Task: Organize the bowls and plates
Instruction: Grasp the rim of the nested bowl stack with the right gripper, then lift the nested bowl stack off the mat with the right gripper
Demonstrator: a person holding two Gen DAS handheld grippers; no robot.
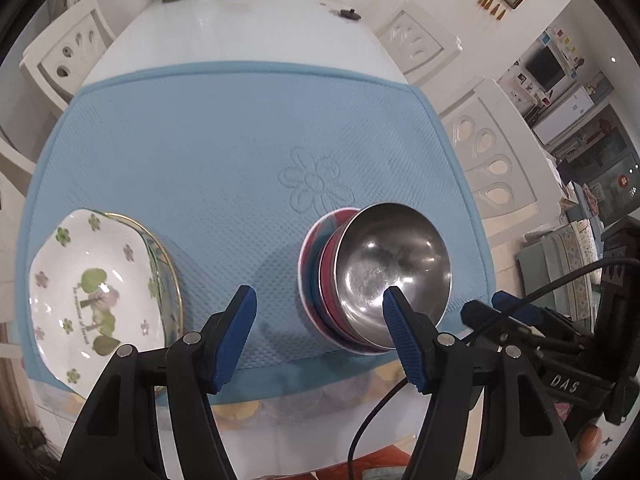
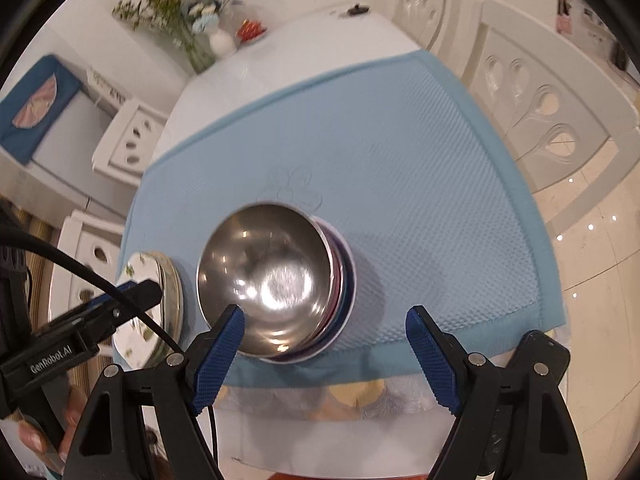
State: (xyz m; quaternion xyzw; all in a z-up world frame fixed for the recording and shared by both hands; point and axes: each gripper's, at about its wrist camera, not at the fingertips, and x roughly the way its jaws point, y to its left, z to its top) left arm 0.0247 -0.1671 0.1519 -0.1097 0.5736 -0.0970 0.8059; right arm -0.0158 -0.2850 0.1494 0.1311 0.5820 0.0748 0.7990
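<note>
**Bowls stacked, plates stacked, both tongs empty**

Left wrist view: the left gripper (image 1: 320,304) is wide open and holds nothing. The flower plate (image 1: 96,288) sits on another plate on the blue mat (image 1: 224,144). The metal bowl (image 1: 394,268) sits on top of the red bowls (image 1: 326,272).

Right wrist view: the right gripper (image 2: 324,328) is wide open and empty too. One finger hangs close to the metal bowl's rim. A bump there could tip the tall bowl stack.
</note>
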